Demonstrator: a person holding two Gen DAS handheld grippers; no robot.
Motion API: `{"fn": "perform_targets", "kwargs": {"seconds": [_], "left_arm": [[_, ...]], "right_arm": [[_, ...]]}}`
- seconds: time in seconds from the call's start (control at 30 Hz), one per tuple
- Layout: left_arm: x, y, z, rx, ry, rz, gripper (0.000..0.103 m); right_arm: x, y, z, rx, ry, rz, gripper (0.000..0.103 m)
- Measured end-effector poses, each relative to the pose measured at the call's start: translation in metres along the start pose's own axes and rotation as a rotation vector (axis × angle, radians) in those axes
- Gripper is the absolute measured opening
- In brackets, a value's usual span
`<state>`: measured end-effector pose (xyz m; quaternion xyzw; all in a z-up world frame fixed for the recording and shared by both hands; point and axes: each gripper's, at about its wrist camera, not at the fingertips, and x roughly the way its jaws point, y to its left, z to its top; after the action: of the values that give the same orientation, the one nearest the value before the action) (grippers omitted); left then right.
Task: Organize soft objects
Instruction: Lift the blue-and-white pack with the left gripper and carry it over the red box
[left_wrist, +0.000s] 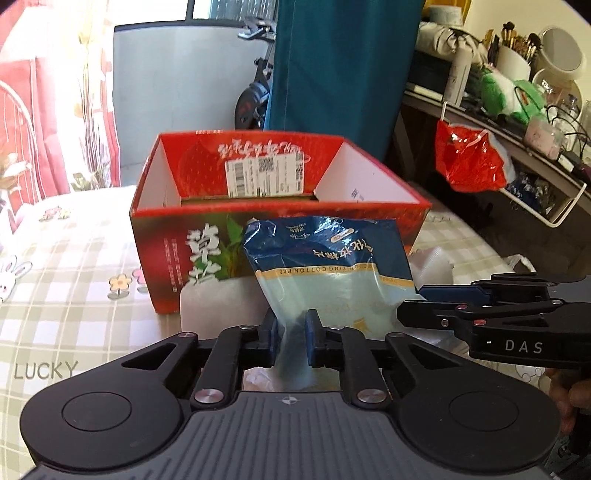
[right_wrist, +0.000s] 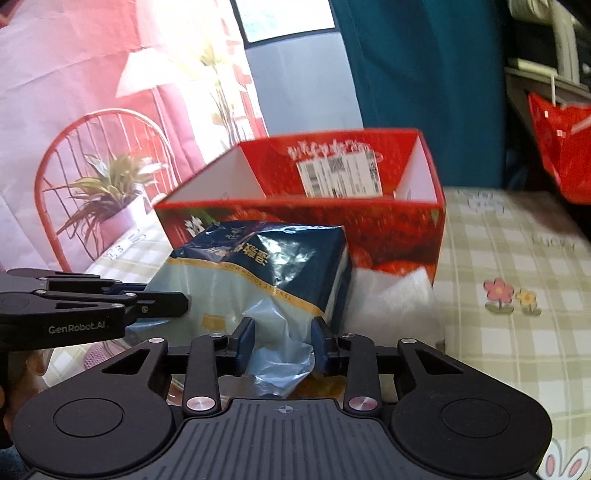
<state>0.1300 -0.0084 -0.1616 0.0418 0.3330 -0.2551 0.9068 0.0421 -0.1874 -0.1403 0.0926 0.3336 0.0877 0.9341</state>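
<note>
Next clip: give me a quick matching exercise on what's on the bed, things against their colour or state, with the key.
Things:
1. cotton pad bag
2. strawberry box
3. plastic bag on the shelf hook
4. bedspread

Descriptions:
A. open on top, nothing visible inside
B. checked, with flower prints
C. red, hanging
D. blue, pinched by both grippers

Pairs: 1-D, 2-A, 3-C, 4-B
</note>
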Motion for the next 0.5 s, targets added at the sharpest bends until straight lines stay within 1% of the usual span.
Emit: {"fn": "perform_targets", "kwargs": {"seconds": [0.07,0.13,0.17,0.2,0.33,0.37,0.43,0.5], "left_arm": [[-0.003,0.0,0.002,-0.004,-0.011,-0.004,0.014],[-0.006,0.0,0.003,-0.005,-0.022,-0.002,0.014],[-0.007,-0.001,0.004,-0.006,-0.028,-0.004,0.013],[-0.009,0.0,0.004,-0.008,-0.033,-0.005,0.013],[-0.014,-0.004,0.007,-0.003,-0.055,-0.007,0.012],[-0.017,-0.004,0.008,-0.002,-0.064,-0.012,0.01],[-0.022,-0.006,0.011,0.004,-0.085,-0.02,0.01],[-0.026,-0.008,0.014,0.013,-0.103,-0.014,0.01]], "right_arm": [[-0.004,0.001,0.002,-0.011,-0.015,-0.001,0.024],[-0.007,-0.001,0.005,-0.008,-0.026,0.002,0.022],[-0.009,-0.002,0.005,-0.009,-0.029,0.001,0.017],[-0.01,-0.002,0.006,-0.011,-0.033,0.003,0.015],[-0.016,-0.001,0.009,-0.026,-0.056,0.005,0.013],[-0.018,-0.001,0.01,-0.028,-0.064,0.007,0.013],[-0.023,-0.001,0.013,-0.034,-0.082,0.014,0.001],[-0.027,0.0,0.016,-0.047,-0.097,0.011,0.002]]}}
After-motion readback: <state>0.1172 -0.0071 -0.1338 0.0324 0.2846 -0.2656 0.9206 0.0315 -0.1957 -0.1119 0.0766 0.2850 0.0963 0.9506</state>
